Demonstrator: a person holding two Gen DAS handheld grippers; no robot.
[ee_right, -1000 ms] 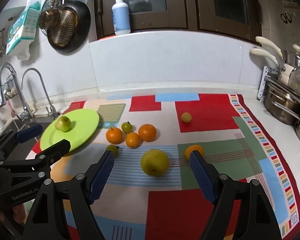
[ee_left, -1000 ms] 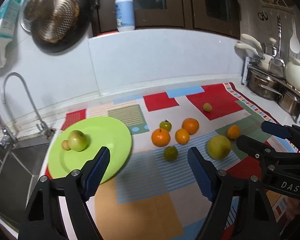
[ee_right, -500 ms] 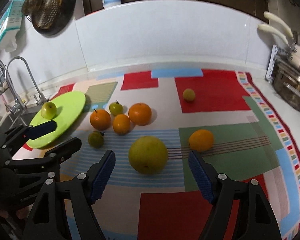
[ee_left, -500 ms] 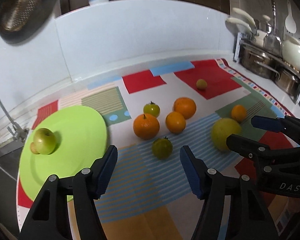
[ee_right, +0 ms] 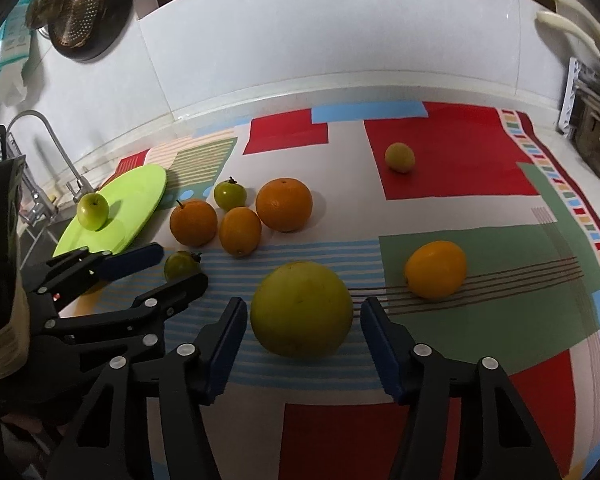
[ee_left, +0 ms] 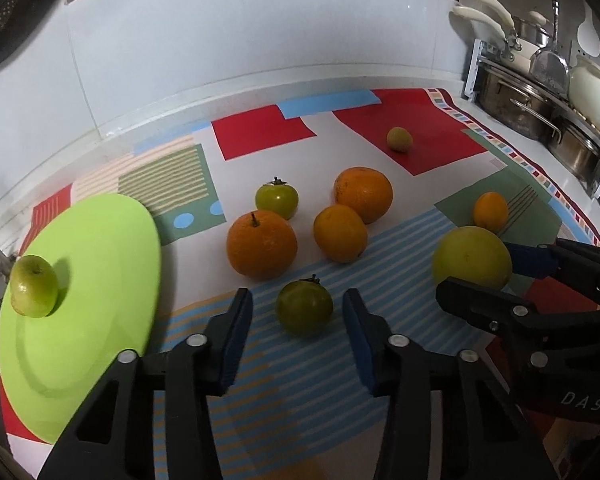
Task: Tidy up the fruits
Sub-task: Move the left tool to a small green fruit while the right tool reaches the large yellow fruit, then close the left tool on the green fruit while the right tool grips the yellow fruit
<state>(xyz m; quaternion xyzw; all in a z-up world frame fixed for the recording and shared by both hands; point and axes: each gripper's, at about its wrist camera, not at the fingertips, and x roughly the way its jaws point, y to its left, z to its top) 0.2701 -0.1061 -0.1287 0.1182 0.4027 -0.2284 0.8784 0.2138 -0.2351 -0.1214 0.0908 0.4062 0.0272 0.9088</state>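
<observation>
Fruits sit loose on the patterned mat [ee_right: 452, 216]; only 1 green apple [ee_left: 34, 286] is on the green plate [ee_left: 100, 280] at the mat's left edge.

I have the left gripper [ee_left: 298, 320] open wide, holding nothing, jaws either side of the dark green persimmon [ee_left: 304, 308] near the mat's front edge, not touching. Right gripper [ee_right: 302, 326] also open wide and empty, straddling the big yellow-green citrus [ee_right: 302, 308], gaps both sides.

My read: 2 grasps being lined up. To do it well:
- push each gripper further in so pads meet the fruit at its widest, not the near face
- close slowly; round fruit will squirt forward if pinched short
- citrus nearly fills the right jaws, so centre it first

Room: the stemmed orange [ee_left: 262, 244] and small orange [ee_left: 340, 232] sit just behind the persimmon, so go in low and lift straight up. Grippers are near each other; left's route to the plate looks open. Pot rack [ee_left: 540, 108] at the right edge is well apart.
</observation>
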